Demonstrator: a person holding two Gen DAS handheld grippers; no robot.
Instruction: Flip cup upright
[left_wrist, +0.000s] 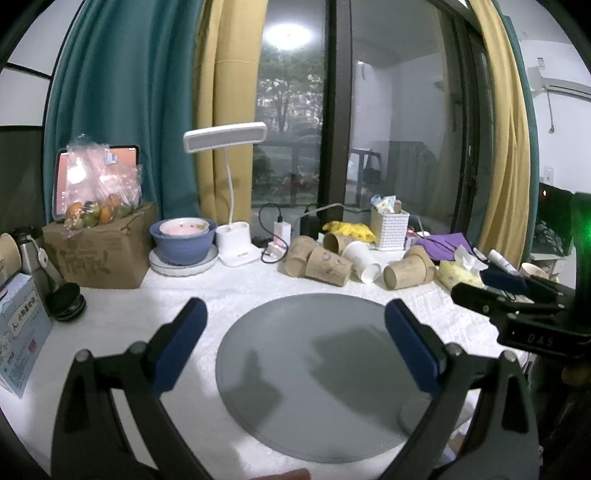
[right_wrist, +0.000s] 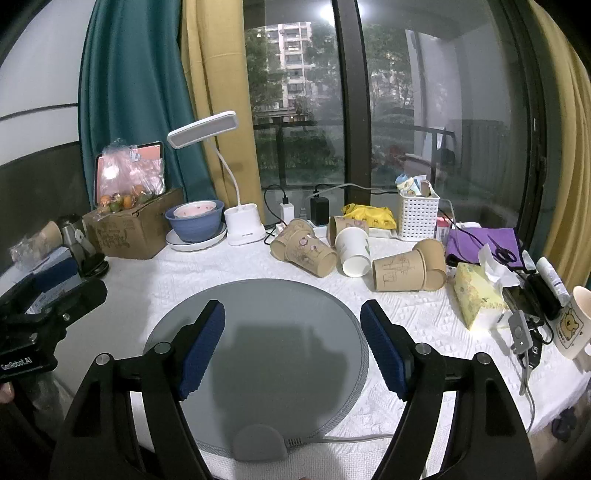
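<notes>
Several paper cups lie on their sides behind a round grey pad (left_wrist: 314, 373) (right_wrist: 266, 354): brown ones (left_wrist: 327, 266) (right_wrist: 310, 253), a white one (left_wrist: 364, 260) (right_wrist: 352, 251), and another brown pair (left_wrist: 408, 271) (right_wrist: 402, 271) further right. My left gripper (left_wrist: 295, 314) is open and empty above the pad's near side. My right gripper (right_wrist: 291, 314) is open and empty above the pad; it also shows at the right edge of the left wrist view (left_wrist: 476, 291). The left gripper shows at the left edge of the right wrist view (right_wrist: 55, 291).
On the white tablecloth: a cardboard box with bagged fruit (left_wrist: 99, 247) (right_wrist: 133, 229), a blue bowl on a plate (left_wrist: 183, 240) (right_wrist: 195, 221), a white desk lamp (left_wrist: 236, 240) (right_wrist: 243, 225), a white basket (left_wrist: 389, 227) (right_wrist: 417, 214), a yellow tissue pack (right_wrist: 476, 295), a bear mug (right_wrist: 574, 325), cables.
</notes>
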